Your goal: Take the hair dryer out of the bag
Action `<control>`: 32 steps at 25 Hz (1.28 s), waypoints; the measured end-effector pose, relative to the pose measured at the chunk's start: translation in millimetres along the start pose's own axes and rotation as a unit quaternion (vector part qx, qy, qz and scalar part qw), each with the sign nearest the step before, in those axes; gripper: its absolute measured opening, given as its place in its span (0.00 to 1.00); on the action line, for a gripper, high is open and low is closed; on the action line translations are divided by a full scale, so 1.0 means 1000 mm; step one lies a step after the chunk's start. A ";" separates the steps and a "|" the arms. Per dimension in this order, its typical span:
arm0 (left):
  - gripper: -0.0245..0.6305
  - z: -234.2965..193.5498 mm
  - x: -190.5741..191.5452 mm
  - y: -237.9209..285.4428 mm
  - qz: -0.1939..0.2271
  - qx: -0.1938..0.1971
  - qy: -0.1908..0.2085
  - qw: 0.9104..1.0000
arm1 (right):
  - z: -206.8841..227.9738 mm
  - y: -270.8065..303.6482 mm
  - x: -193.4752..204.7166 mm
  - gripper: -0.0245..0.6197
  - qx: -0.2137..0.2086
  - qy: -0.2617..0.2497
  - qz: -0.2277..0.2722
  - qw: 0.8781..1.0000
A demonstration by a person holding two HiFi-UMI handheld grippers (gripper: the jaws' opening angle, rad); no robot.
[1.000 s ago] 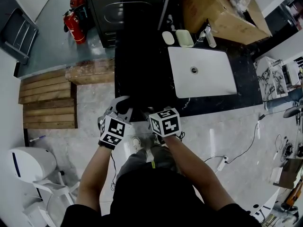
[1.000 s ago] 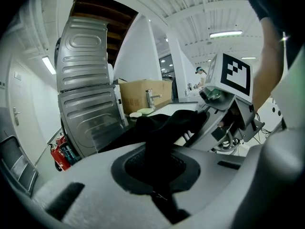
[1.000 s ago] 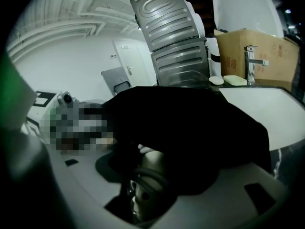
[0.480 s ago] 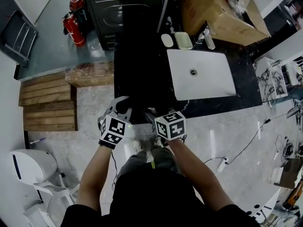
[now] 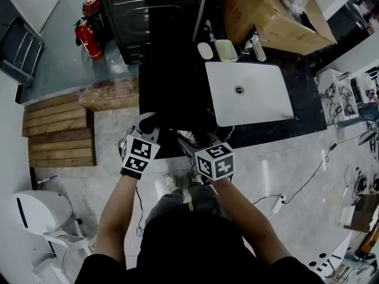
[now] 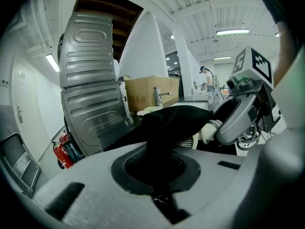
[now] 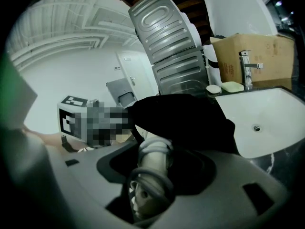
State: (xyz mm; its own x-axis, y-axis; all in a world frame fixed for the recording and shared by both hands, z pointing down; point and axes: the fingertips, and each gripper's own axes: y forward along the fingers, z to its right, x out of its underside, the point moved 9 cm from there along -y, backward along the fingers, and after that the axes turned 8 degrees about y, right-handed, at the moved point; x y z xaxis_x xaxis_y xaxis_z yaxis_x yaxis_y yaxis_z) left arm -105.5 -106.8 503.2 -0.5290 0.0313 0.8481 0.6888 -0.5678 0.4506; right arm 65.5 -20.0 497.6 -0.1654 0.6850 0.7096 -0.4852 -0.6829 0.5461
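Observation:
A black bag [image 6: 176,118] lies on the dark counter [image 5: 172,81] in front of me; in the head view it hardly stands out from the black top. My left gripper [image 6: 161,173] [image 5: 153,128] is shut on a fold of the bag's fabric. My right gripper [image 7: 151,178] [image 5: 190,142] is closed round the cream handle of the hair dryer [image 7: 153,159], which has its grey cord wound about it. The bag [image 7: 186,120] still covers the dryer's upper part. From the left gripper view a pale bit of the hair dryer [image 6: 208,130] shows under the bag's edge.
A white sink [image 5: 249,93] with a tap [image 7: 248,66] sits in the counter to the right. Behind it are a soap dish [image 5: 226,49] and a cardboard box [image 5: 278,10]. A grey metal appliance [image 5: 157,7], a fire extinguisher [image 5: 84,31] and wooden pallets [image 5: 59,129] stand at the left.
My left gripper has slid a little away from me over the counter with the bag fabric. The right gripper's cube has shifted slightly right and toward me.

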 end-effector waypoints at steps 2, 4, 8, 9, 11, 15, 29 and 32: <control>0.09 -0.002 -0.002 0.002 0.002 0.000 0.002 1.000 | 0.001 -0.002 -0.002 0.41 0.001 0.003 0.004 1.000; 0.09 -0.004 -0.003 0.003 0.007 0.000 -0.003 1.000 | 0.002 -0.004 -0.004 0.41 0.002 0.000 0.006 1.000; 0.09 -0.013 -0.010 0.002 0.017 -0.007 -0.011 1.000 | 0.001 -0.009 -0.005 0.41 0.000 -0.013 0.007 1.000; 0.09 -0.016 -0.011 0.003 0.018 -0.009 -0.013 1.000 | 0.000 -0.010 -0.005 0.41 -0.003 -0.017 0.007 1.000; 0.09 -0.021 -0.011 0.003 0.019 -0.012 -0.020 1.000 | -0.003 -0.013 -0.004 0.41 -0.008 -0.022 0.008 1.000; 0.09 -0.032 -0.009 0.006 0.030 -0.003 -0.049 0.998 | -0.009 -0.015 -0.003 0.41 -0.022 -0.015 0.012 1.000; 0.09 -0.066 -0.011 0.033 0.018 0.029 -0.040 0.999 | -0.015 -0.022 -0.009 0.41 -0.038 -0.024 0.022 0.999; 0.09 -0.068 -0.010 0.042 0.015 0.035 -0.036 0.999 | -0.016 -0.023 -0.011 0.41 -0.042 -0.030 0.023 0.998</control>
State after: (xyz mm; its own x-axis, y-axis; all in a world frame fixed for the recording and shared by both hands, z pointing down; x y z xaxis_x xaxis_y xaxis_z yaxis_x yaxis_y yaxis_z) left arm -105.2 -186.8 494.1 -0.4714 0.0758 0.8786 0.7387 -0.5103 0.4403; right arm 65.0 -7.5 470.1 -0.1396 0.6352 0.7596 -0.5486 -0.6883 0.4747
